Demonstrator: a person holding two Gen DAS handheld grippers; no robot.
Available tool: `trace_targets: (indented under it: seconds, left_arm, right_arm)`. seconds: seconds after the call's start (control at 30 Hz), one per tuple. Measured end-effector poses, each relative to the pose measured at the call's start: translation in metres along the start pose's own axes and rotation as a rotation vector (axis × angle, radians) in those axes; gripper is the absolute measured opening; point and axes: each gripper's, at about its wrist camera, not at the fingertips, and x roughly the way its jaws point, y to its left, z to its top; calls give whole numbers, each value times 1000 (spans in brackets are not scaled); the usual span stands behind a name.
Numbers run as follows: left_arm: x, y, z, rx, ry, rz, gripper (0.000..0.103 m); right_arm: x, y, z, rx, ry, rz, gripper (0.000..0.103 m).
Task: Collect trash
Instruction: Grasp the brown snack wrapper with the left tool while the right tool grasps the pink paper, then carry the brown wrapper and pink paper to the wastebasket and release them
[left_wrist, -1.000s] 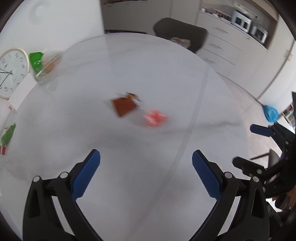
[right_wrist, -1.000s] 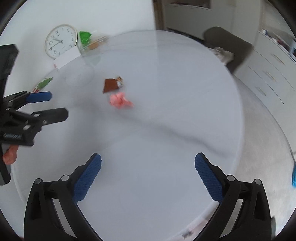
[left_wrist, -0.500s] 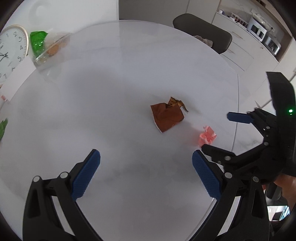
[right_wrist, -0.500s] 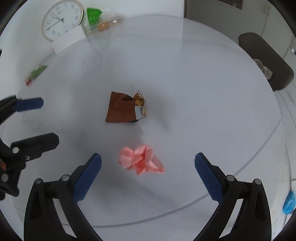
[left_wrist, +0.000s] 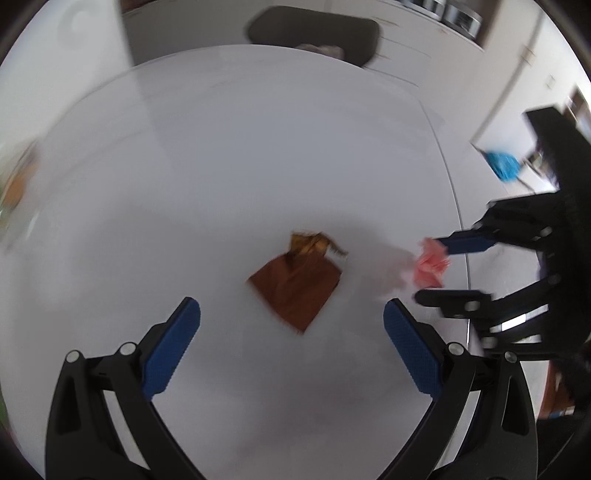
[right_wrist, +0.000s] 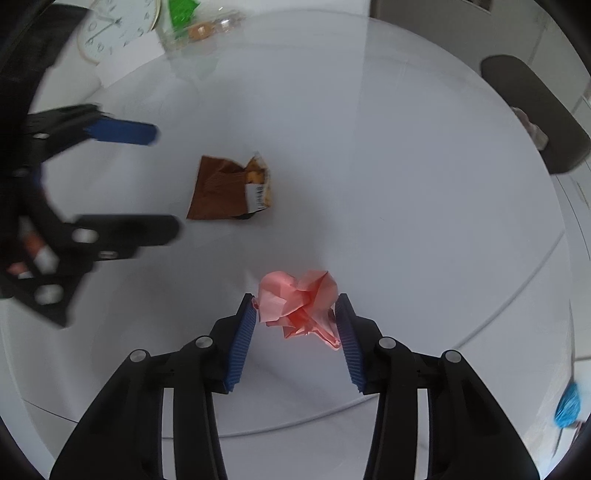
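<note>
A crumpled pink paper ball (right_wrist: 291, 291) lies on the round white table (right_wrist: 406, 184). My right gripper (right_wrist: 295, 310) points steeply down at it, its jaws closing, and both blue pads touch the ball's sides. A torn brown snack wrapper (left_wrist: 295, 284) lies flat a little further in, also seen in the right wrist view as the brown wrapper (right_wrist: 221, 192). My left gripper (left_wrist: 291, 308) hovers open just above the wrapper's near edge, with nothing held. The left wrist view, blurred, shows the right gripper (left_wrist: 430, 269) around the pink ball (left_wrist: 428, 266).
At the table's far left stand a wall clock (right_wrist: 118, 29) and a clear container (right_wrist: 195, 26) with green and orange contents. A dark chair (right_wrist: 535, 110) sits beyond the far edge. Something blue (right_wrist: 567, 406) lies on the floor to the right.
Both grippers came in and down over the table. The right gripper's jaws went from wide open to closed against the pink ball. The left gripper moved over the brown wrapper, still open.
</note>
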Motion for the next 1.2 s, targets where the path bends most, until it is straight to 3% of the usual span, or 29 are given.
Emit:
trace_targets:
  seconds: [0.2, 0.3, 0.53, 0.87, 1.03, 1.2]
  left_arm:
    - [34, -15, 17, 168, 46, 19, 93]
    - [46, -20, 19, 214, 69, 16, 83]
    - [44, -13, 25, 161, 45, -13, 43]
    - [22, -33, -3, 0, 58, -11, 42]
    - [-19, -84, -24, -7, 35, -3, 42]
    - [-57, -155, -45, -74, 18, 0, 42]
  right_arm:
    - [-37, -23, -16, 86, -41, -3, 45]
    - [-52, -31, -25, 123, -58, -10, 45]
    - [-75, -52, -52, 196, -83, 8, 45]
    - [-88, -57, -69, 227, -107, 30, 45]
    - [-110, -60, -84, 216, -135, 35, 45]
    - [-146, -63, -124, 207, -149, 25, 46]
